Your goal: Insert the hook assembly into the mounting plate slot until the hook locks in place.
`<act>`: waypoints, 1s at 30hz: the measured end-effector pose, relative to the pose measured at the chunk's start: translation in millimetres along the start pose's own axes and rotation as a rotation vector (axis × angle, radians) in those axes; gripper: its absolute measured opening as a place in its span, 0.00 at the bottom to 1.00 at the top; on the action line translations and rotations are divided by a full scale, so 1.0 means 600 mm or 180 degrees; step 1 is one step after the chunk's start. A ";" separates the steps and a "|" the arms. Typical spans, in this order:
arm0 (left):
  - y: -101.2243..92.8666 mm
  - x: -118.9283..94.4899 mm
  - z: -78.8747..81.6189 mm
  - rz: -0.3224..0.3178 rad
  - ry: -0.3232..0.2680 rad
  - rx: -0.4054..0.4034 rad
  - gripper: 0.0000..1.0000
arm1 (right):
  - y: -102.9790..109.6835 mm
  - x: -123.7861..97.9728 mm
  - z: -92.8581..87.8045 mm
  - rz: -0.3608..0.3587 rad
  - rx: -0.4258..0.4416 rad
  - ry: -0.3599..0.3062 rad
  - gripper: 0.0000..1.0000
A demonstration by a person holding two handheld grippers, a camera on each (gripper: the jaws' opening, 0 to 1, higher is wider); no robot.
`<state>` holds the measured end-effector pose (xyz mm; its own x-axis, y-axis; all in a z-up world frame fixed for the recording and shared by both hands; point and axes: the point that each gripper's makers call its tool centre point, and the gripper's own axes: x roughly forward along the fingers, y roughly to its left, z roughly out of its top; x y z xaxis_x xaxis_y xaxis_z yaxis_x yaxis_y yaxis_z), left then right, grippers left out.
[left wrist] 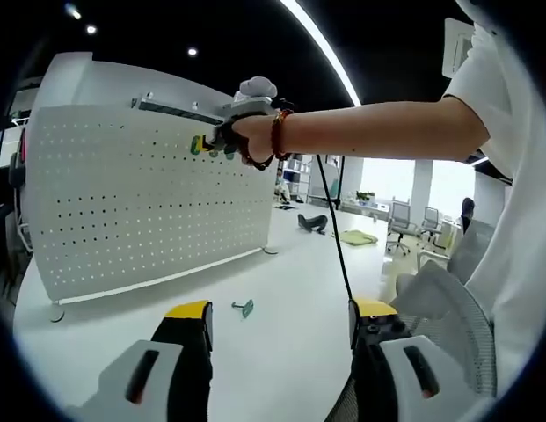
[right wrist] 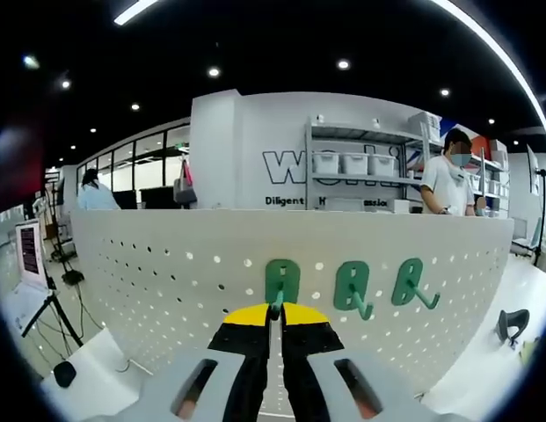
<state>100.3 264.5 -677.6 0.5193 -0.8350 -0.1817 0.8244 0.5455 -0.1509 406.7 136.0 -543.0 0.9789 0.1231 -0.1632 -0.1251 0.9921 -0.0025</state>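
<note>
Up at the pegboard [right wrist: 167, 272], the right gripper [right wrist: 274, 318] pinched a green hook [right wrist: 281, 283], pressing it against the holes so it could lock beside 2 hung hooks [right wrist: 352, 287]. Meanwhile the left gripper [left wrist: 281, 321] hung spread, near a spare hook [left wrist: 245, 308] on the table [left wrist: 281, 264].

An open-plan office: wheeled office chairs [left wrist: 401, 220] stand by long white desks [left wrist: 360, 211] near bright windows, linear ceiling lights [left wrist: 321, 44] run overhead, and a white wall carries lettering [right wrist: 286, 167] beside a shelving rack of storage bins [right wrist: 353, 163]. People stand about behind the white perforated panel [right wrist: 167, 264] on the worktop [left wrist: 281, 290].
</note>
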 end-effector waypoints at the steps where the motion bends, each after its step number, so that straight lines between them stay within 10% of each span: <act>1: -0.002 0.000 0.000 -0.0012 0.0008 -0.0010 0.65 | 0.000 -0.001 0.000 0.0009 -0.0008 0.0000 0.04; 17: -0.018 0.013 -0.011 -0.0061 0.0157 0.0034 0.64 | -0.005 -0.022 -0.036 0.0236 0.0077 0.0102 0.09; 30: -0.029 0.023 -0.017 -0.0108 0.0240 0.0035 0.63 | -0.002 -0.066 -0.123 0.0329 0.0111 0.0341 0.10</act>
<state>91.2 244.2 -687.3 0.4730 -0.8451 -0.2493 0.8439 0.5158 -0.1474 356.0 128.0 -609.5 0.9381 0.2232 -0.2650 -0.2167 0.9748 0.0537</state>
